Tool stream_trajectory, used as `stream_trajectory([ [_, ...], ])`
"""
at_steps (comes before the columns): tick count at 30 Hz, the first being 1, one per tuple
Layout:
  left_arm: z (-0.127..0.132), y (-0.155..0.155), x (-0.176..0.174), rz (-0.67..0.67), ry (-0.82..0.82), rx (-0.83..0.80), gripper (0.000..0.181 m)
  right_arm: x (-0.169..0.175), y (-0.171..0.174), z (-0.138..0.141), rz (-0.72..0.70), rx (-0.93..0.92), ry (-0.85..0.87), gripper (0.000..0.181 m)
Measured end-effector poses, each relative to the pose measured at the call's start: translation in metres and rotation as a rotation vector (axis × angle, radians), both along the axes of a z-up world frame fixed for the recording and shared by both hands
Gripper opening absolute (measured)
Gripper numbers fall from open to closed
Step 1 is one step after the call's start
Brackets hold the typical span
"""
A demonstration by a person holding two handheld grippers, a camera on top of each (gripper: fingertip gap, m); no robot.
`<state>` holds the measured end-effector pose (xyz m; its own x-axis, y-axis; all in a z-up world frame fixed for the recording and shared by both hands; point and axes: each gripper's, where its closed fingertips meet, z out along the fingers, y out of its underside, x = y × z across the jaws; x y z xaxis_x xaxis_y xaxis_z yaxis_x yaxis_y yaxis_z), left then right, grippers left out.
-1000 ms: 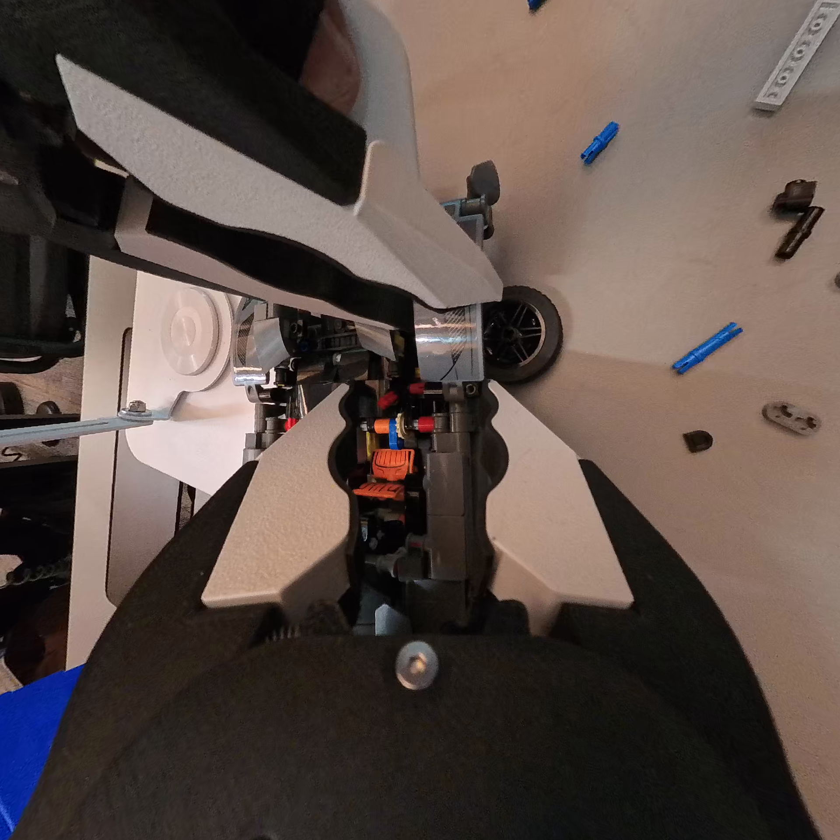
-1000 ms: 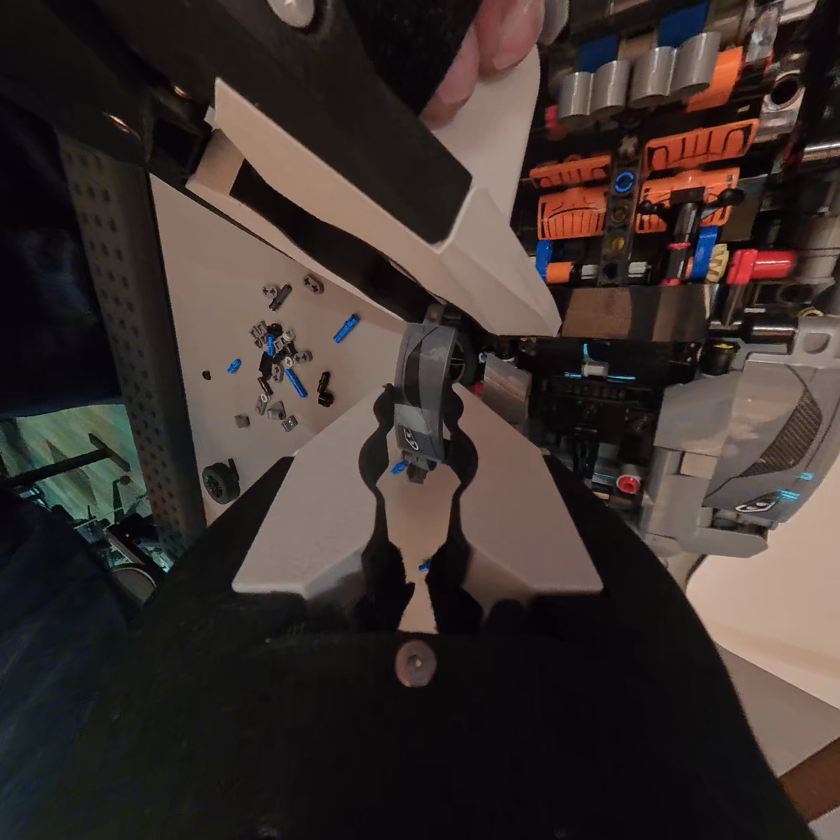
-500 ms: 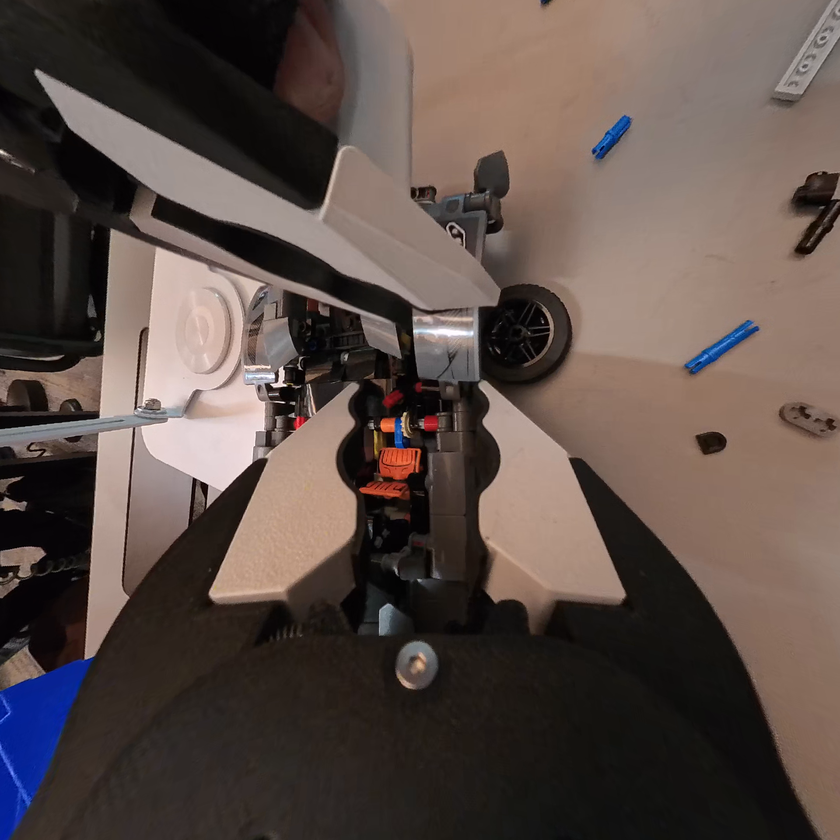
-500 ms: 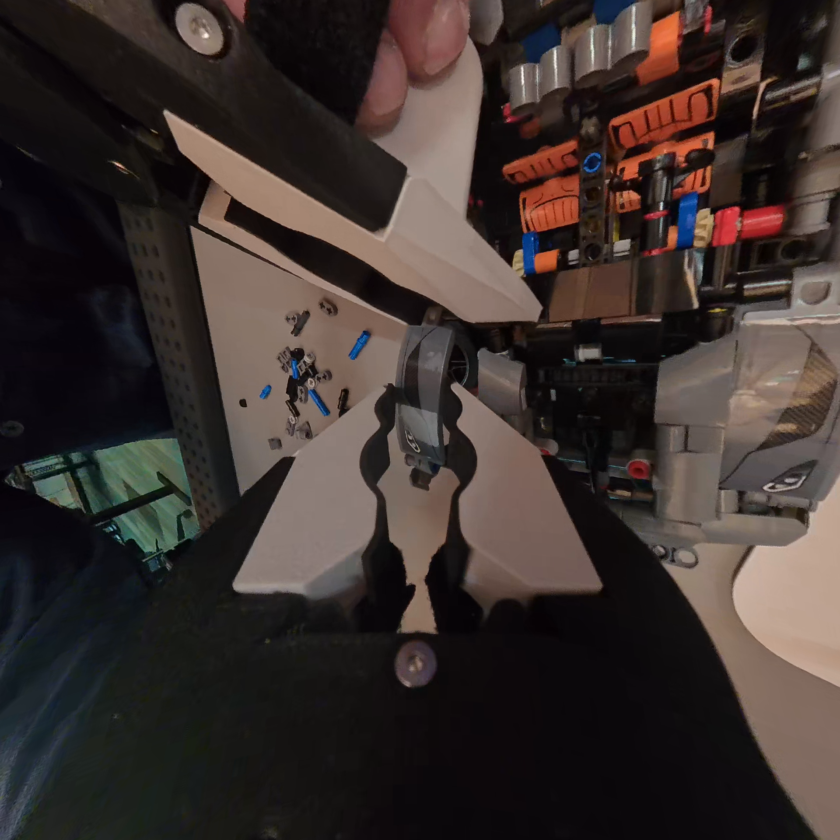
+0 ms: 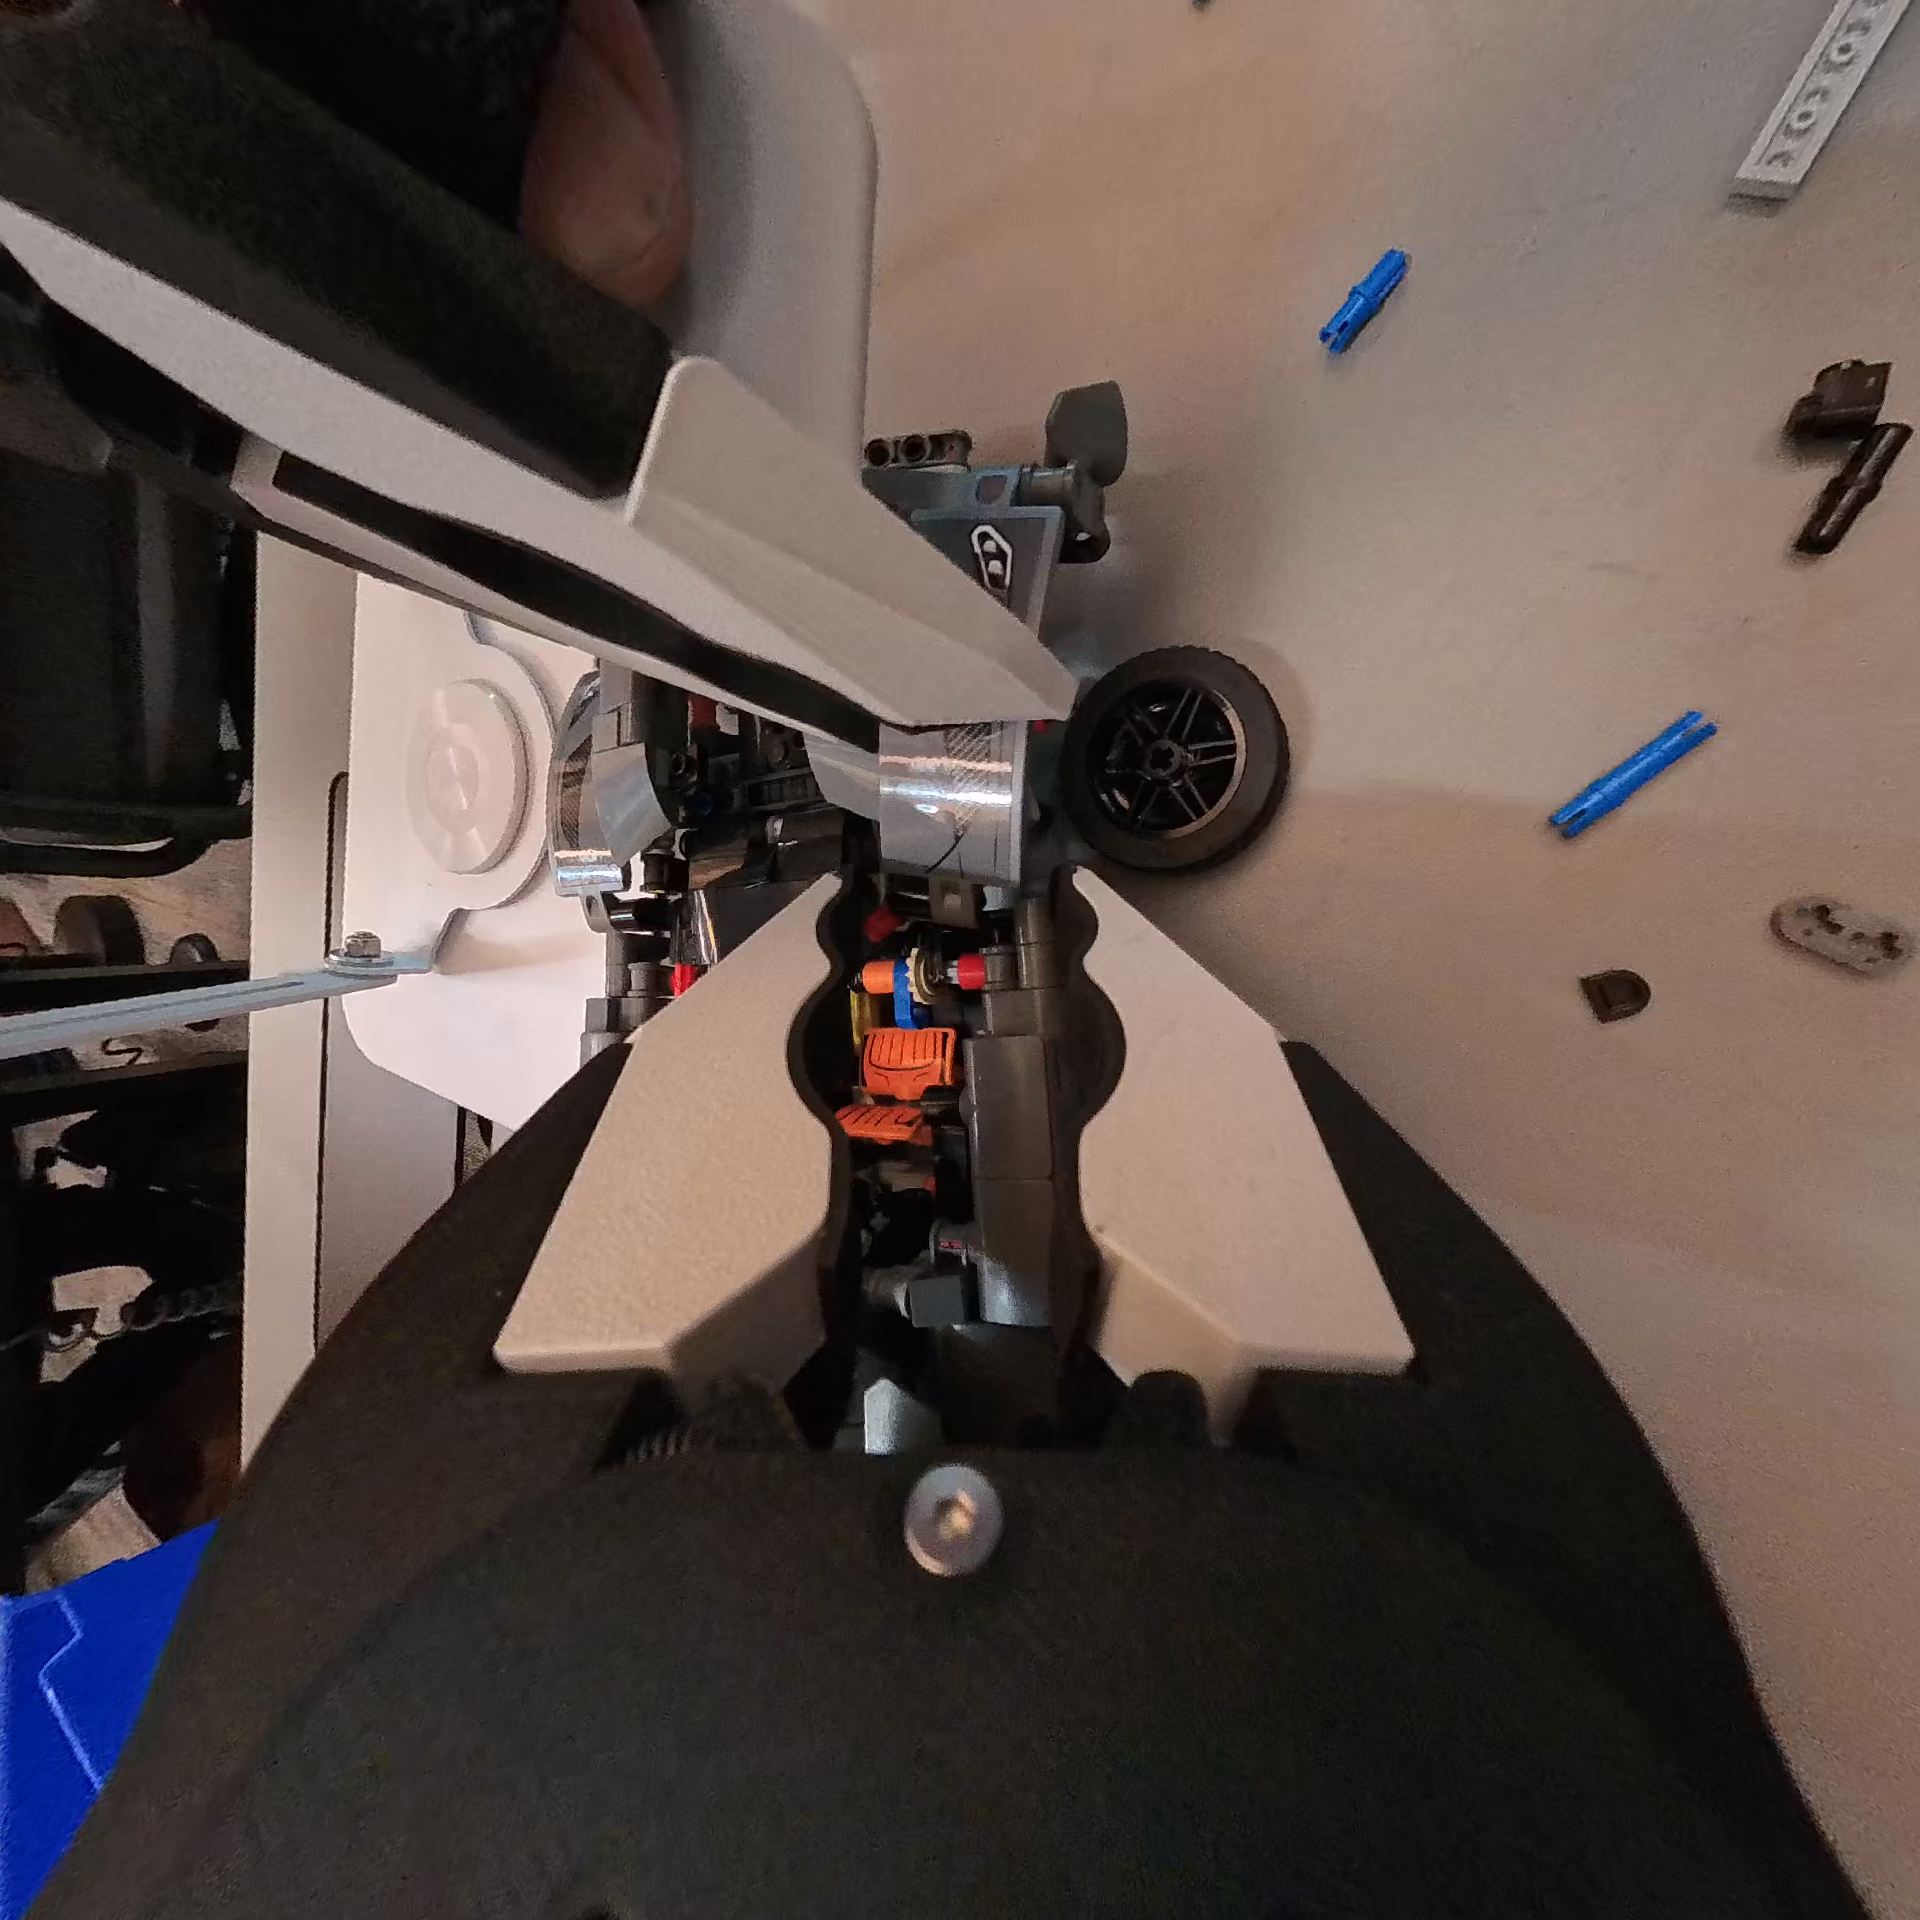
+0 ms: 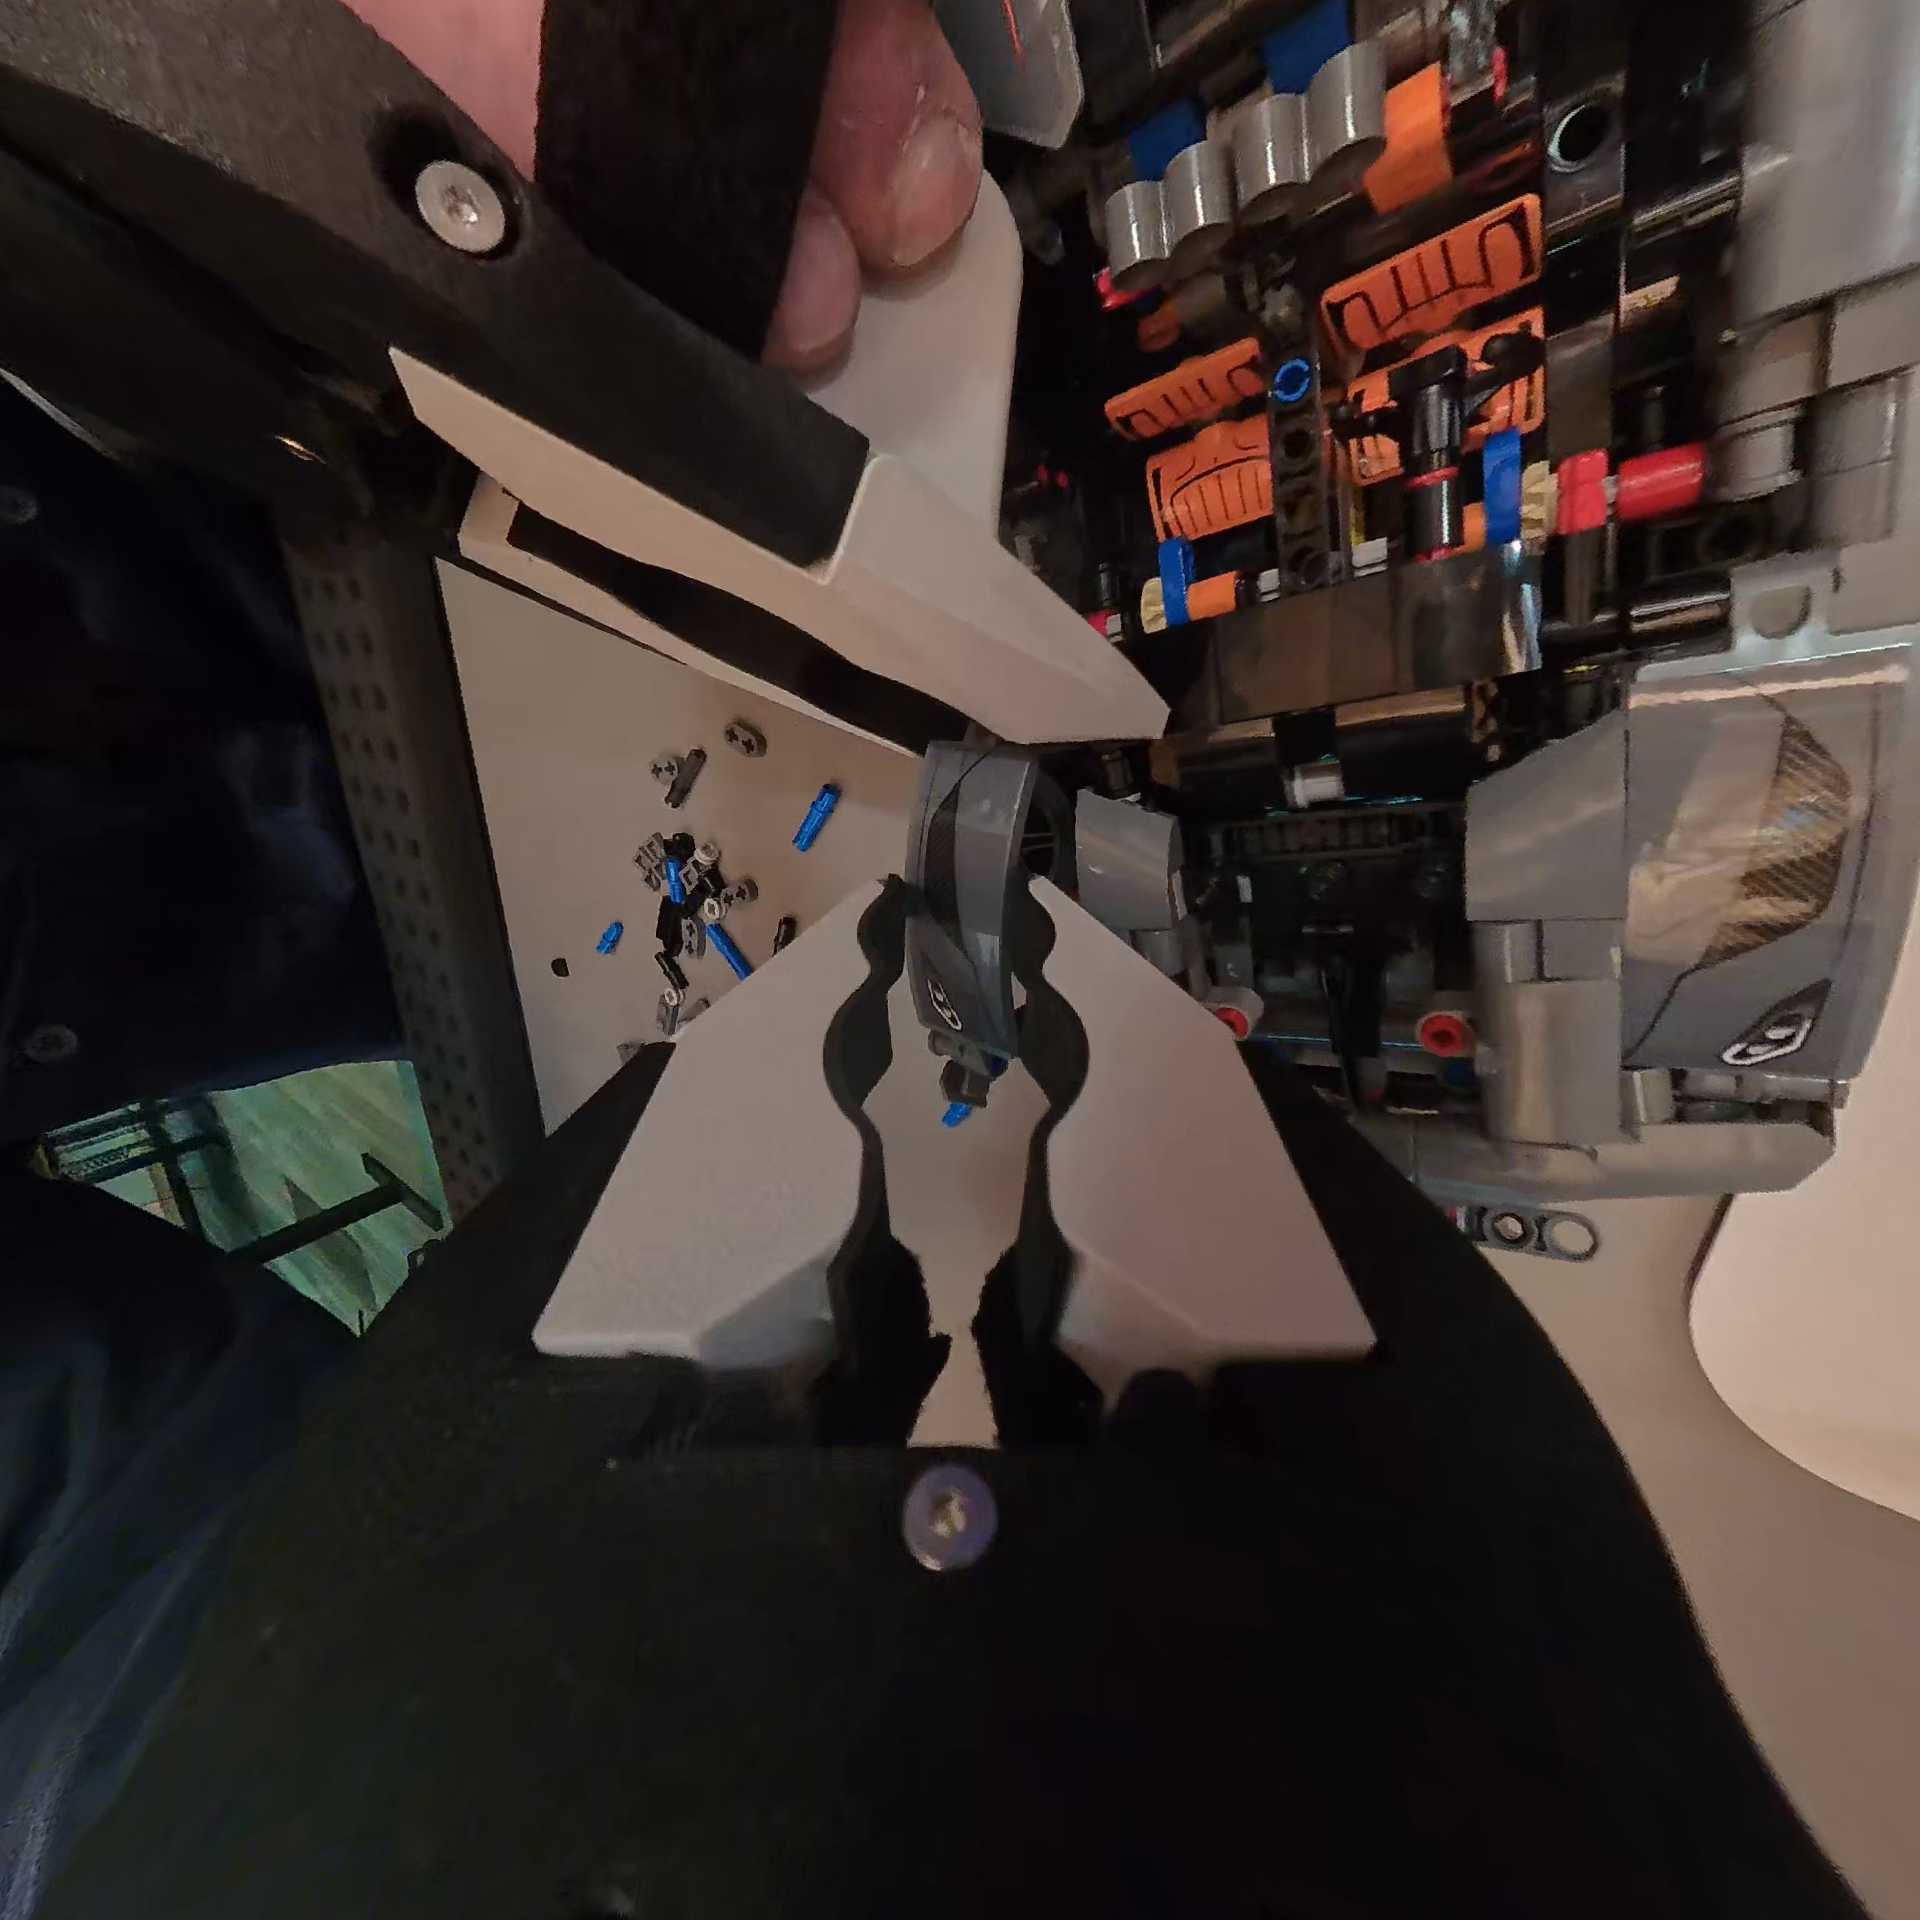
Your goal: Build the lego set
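Note:
The partly built Lego car (image 5: 1013,1164), grey with orange seats, sits between my left gripper (image 5: 945,894) fingers, which are shut on its body. A black wheel (image 5: 1174,758) shows at its far end. My right gripper (image 6: 961,894) is shut on a curved dark grey panel (image 6: 966,914) with a black connector and blue pin at its near end. It holds the panel right beside the car's front (image 6: 1330,894), at the side opposite the fitted grey fender (image 6: 1704,914). In the left wrist view the right gripper's finger (image 5: 831,582) reaches in from the upper left, with the panel (image 5: 997,540) behind its tip.
Loose parts lie on the pale table (image 5: 1455,1247): blue pins (image 5: 1361,301) (image 5: 1631,774), a grey plate (image 5: 1808,104), black connectors (image 5: 1849,457), and small bits (image 5: 1844,935). A heap of small parts (image 6: 686,894) lies by a perforated dark rail (image 6: 416,935). A hand (image 6: 883,156) holds the left gripper. Only a small space, under 4 cm, lies between the two pairs of fingers. The grey plate (image 5: 1808,104) is about equally far from each gripper, around 15 centimeters.
The car has come closer and shifted left in the right wrist view. The panel stays in my right gripper, and more of it now shows past that gripper's finger in the left wrist view.

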<state>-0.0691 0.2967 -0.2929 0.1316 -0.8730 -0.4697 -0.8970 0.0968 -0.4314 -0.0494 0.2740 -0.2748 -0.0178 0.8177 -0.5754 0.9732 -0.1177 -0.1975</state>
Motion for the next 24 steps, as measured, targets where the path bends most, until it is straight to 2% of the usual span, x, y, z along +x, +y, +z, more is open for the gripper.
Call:
stream_trajectory([
  [4, 0.002, -0.002, 0.000, -0.008, -0.017, -0.024, 0.033, 0.002, 0.000, 0.003, 0.008, -0.001, 0.013, 0.017],
  [7, 0.014, -0.002, 0.002, -0.027, -0.066, -0.025, 0.027, 0.004, -0.001, 0.007, 0.011, -0.011, 0.033, 0.017],
  [12, 0.010, 0.000, 0.000, -0.047, -0.038, -0.018, 0.022, 0.002, -0.007, 0.015, 0.039, -0.004, 0.061, 0.014],
  [14, 0.014, 0.001, 0.001, -0.044, -0.056, -0.004, 0.021, 0.002, -0.007, 0.014, 0.054, 0.018, 0.044, 0.000],
  [22, 0.010, 0.000, -0.001, -0.066, -0.020, -0.003, 0.019, -0.002, -0.006, 0.014, 0.030, 0.081, 0.054, 0.001],
  [24, 0.015, 0.001, -0.005, -0.055, -0.038, -0.027, 0.018, -0.004, 0.004, 0.023, -0.008, 0.185, 0.099, 0.014],
])
